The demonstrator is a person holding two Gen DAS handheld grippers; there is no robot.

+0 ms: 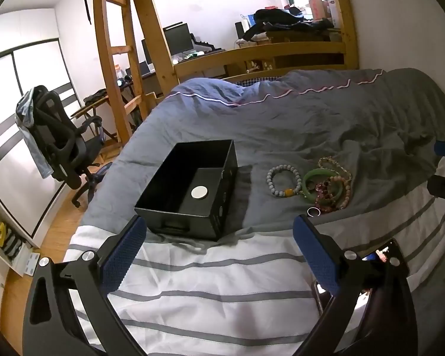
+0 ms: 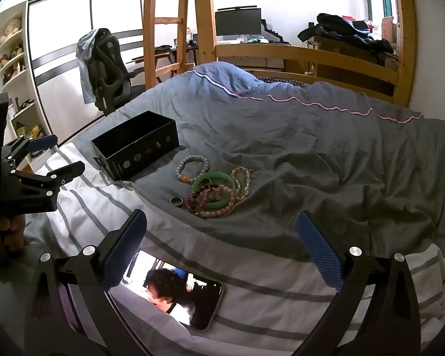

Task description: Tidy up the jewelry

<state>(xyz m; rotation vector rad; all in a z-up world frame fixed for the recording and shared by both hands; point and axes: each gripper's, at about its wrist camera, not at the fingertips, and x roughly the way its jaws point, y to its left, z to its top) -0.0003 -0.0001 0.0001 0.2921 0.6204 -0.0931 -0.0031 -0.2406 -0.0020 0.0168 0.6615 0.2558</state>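
Left gripper (image 1: 219, 234) jaws wide, empty (over striped sheet), right gripper (image 2: 221, 228) likewise, bracelets (image 2: 213, 190) beyond, untouched

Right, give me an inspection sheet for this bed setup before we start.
Surface: rumpled grey duvet over a striped sheet.
Job's things: open black box holding one white disc; grey bead bracelet, green bangle, pink bead bracelets, metal ring lying beside the box.
Clutter: phone, screen lit.
Grippers: left gripper and right gripper open, empty, short of the jewelry.
Cables: nothing seen.
Surroundings: wooden ladder, office chair, monitor.
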